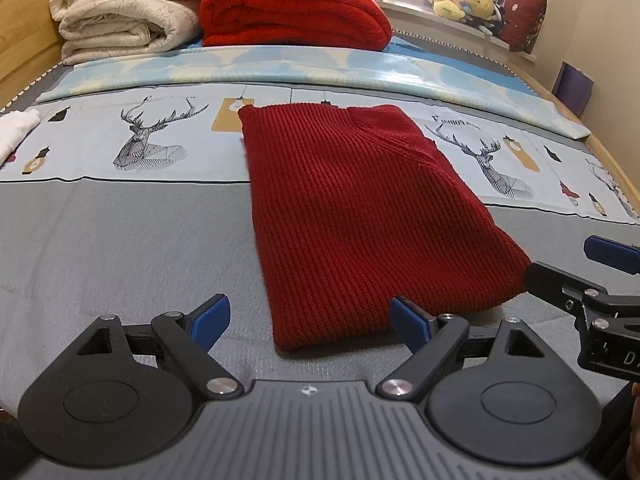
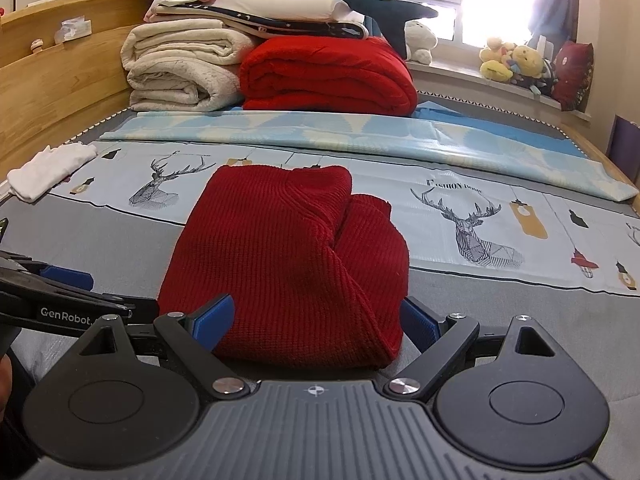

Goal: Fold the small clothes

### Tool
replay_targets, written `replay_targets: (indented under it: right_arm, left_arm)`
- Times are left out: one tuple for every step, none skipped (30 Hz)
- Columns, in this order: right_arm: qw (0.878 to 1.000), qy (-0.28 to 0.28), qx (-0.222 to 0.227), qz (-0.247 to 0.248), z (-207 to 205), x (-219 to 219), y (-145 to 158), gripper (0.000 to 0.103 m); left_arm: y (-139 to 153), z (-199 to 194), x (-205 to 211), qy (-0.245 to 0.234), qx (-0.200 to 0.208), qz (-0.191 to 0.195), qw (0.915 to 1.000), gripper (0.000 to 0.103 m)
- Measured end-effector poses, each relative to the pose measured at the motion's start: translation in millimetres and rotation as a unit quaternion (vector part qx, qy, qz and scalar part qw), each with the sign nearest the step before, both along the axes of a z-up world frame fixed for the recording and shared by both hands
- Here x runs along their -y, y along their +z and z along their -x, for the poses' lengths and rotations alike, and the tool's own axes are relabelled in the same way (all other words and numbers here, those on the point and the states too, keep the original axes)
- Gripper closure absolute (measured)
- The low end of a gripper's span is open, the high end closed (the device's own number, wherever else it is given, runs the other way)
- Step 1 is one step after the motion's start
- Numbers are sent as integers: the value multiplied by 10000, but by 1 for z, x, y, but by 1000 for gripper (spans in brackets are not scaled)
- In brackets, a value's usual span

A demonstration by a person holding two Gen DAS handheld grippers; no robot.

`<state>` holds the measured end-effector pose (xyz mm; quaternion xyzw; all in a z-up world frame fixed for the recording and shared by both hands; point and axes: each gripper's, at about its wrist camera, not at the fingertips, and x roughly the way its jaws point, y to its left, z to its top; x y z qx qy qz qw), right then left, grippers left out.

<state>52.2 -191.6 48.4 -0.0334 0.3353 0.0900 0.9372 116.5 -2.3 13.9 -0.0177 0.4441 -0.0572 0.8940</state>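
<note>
From my left wrist camera, my left gripper (image 1: 310, 322) has its blue pads wide apart, holding nothing. The folded red sweater (image 1: 360, 216) lies on the bed (image 1: 120, 240), running from the centre toward five o'clock; its near left corner sits between my fingers, closer to the right pad, but I see no pressing on it. At three o'clock my right gripper (image 1: 576, 268) reaches the sweater's near right corner. At twelve o'clock a red blanket (image 1: 292, 12) sits beside a cream blanket (image 1: 124, 8) at eleven. A white garment (image 1: 16, 128) lies at nine o'clock.

From my right wrist camera, my right gripper (image 2: 316, 324) also stands spread. The sweater (image 2: 288, 256) fills the centre and its near edge lies in the gap between both pads; whether the pads touch it I cannot tell. My left gripper (image 2: 68, 280) comes in at nine o'clock. Soft toys (image 2: 516, 60) sit on the windowsill at two o'clock.
</note>
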Motion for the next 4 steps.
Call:
replay_targets:
  right_arm:
    - [10000, 1, 0, 3, 0, 0, 0, 13]
    - [10000, -1, -1, 2, 0, 0, 0, 13]
    - [10000, -1, -1, 1, 0, 0, 0, 13]
    - [10000, 1, 0, 0, 0, 0, 0, 13]
  left_arm:
    - [0, 1, -1, -10, 15, -2, 10000, 12]
    - [1, 1, -1, -10, 27, -3, 10000, 12]
    - [1, 2, -1, -6, 29, -1, 10000, 12]
    - [1, 2, -2, -4, 24, 5, 10000, 12]
